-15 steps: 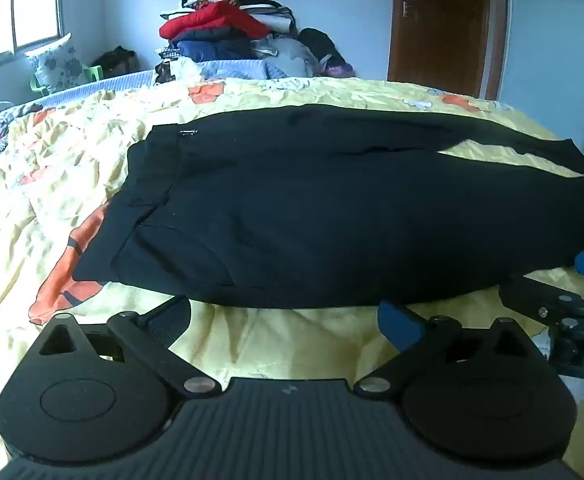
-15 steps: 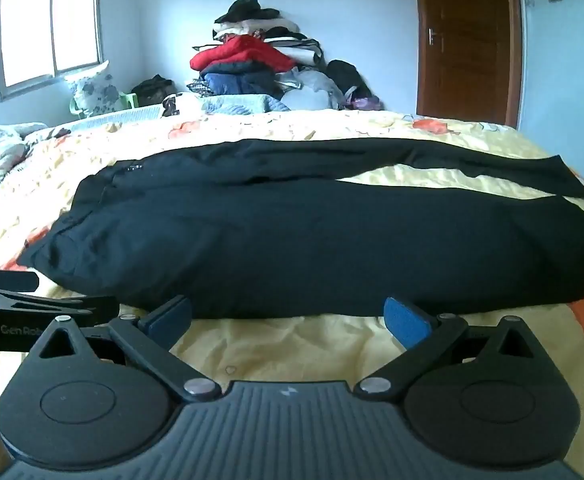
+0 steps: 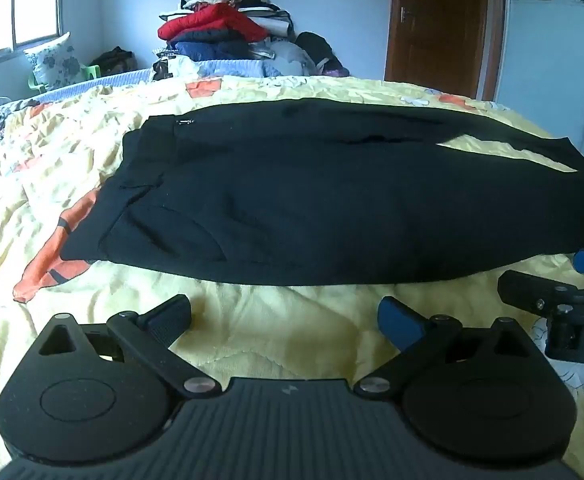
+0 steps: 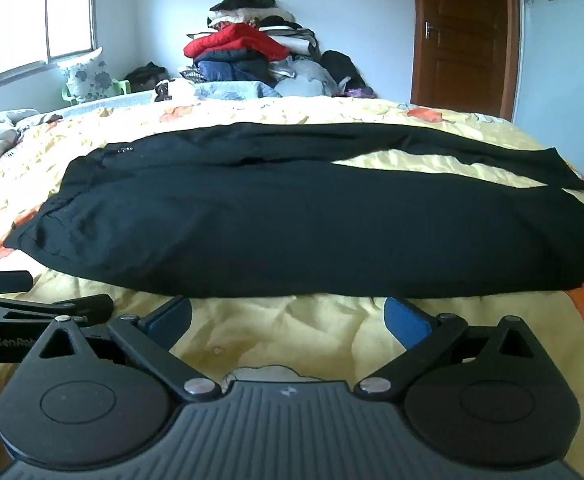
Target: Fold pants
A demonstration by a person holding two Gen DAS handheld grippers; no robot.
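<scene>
I have brought both wide-open, empty grippers, left gripper and right gripper, slightly nearer the near edge of the black fabric pants, ready for the first fold.

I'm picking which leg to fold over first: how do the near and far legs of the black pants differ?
The near leg looks broad and bulges along its front edge; the far leg looks thin and flat. The near leg ends at the bedspread edge; the far leg angles away, leaving a yellow wedge. Both are black, joined at left.

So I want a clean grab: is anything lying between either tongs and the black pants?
Nothing visible. Only bare yellow bedspread lies between the open left tongs, the open right tongs and the black pants.
</scene>
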